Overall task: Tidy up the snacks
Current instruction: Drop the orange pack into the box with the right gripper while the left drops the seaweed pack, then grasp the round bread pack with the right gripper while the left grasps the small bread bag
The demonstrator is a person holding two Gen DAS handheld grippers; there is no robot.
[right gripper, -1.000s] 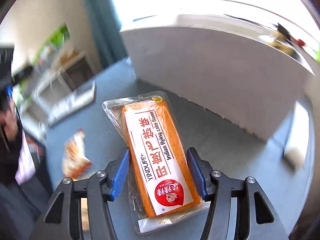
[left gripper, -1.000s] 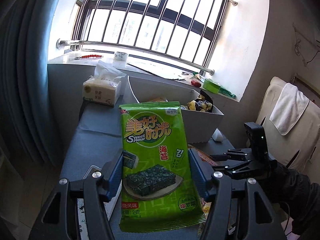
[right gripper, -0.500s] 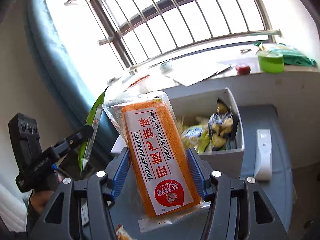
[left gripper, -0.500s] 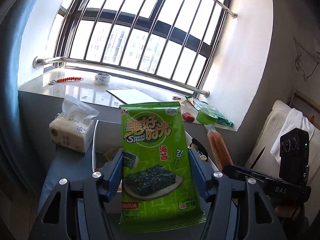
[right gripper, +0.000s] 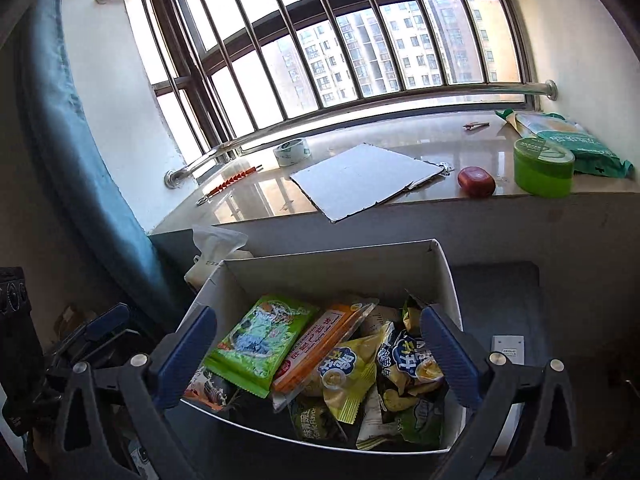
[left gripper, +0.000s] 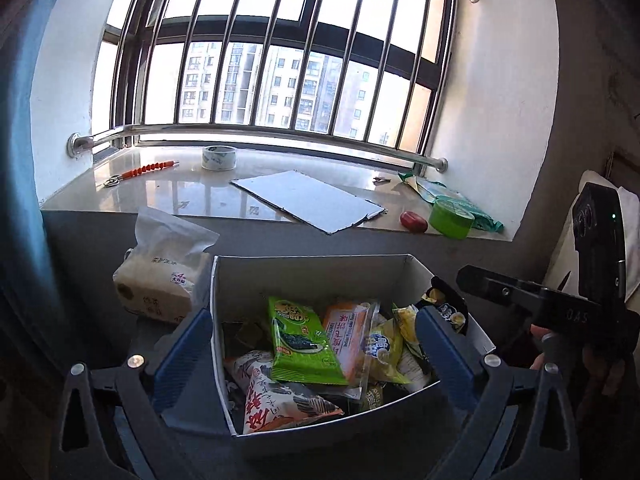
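Both hand-held grippers hover over a white box [left gripper: 312,276] of snacks on the table [right gripper: 496,292]. The left hand-held gripper [left gripper: 314,344] and right hand-held gripper [right gripper: 318,350] have just sprung wide apart, empty. The green seaweed packet [left gripper: 302,344] and orange cake bar [right gripper: 316,346] lie atop the pile. A tissue pack [left gripper: 160,276] stands beside the box; tape [left gripper: 218,157] and cardboard [left gripper: 308,200] sit on the windowsill [left gripper: 160,196].
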